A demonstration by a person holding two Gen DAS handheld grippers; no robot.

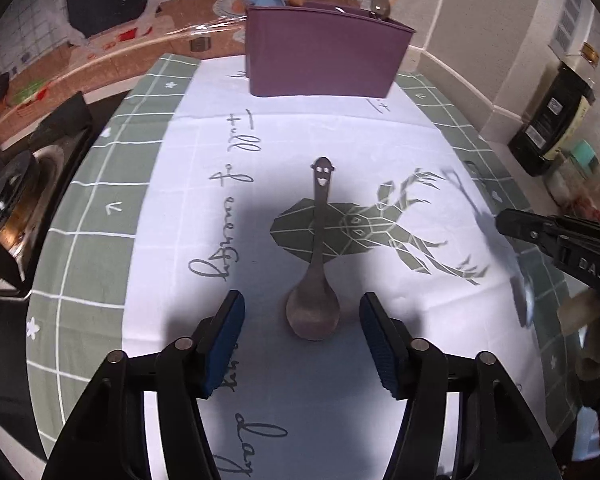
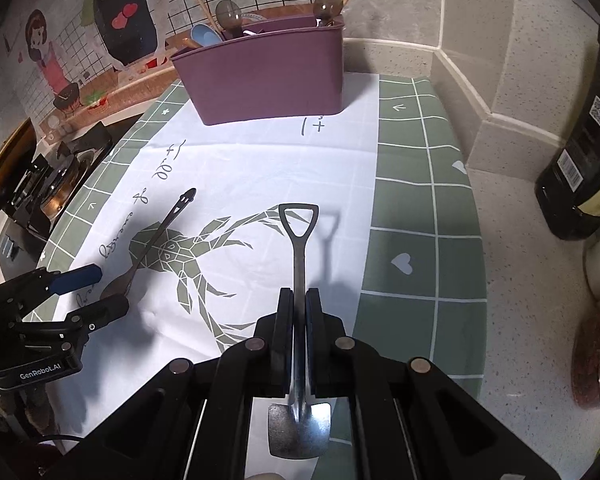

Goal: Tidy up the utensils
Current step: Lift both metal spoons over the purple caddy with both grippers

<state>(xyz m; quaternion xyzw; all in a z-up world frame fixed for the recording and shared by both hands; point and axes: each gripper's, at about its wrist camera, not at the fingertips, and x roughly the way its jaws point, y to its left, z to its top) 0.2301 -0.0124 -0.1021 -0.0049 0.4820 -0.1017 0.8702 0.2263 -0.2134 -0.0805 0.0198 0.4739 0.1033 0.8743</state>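
two grippers work over a deer-print cloth point(image 1: 340, 132). the left gripper point(image 1: 302, 312) stands with jaws wide apart, one blue pad on each side of the bowl of a dark spoon point(image 1: 314, 312) that lies flat on the cloth, pads not touching it. the right gripper point(image 2: 299, 300) is clamped on the shaft of a shovel-shaped spoon point(image 2: 299, 248), handle pointing forward. a purple utensil holder point(image 2: 268, 76) stands at the cloth's far edge, with utensils in it.
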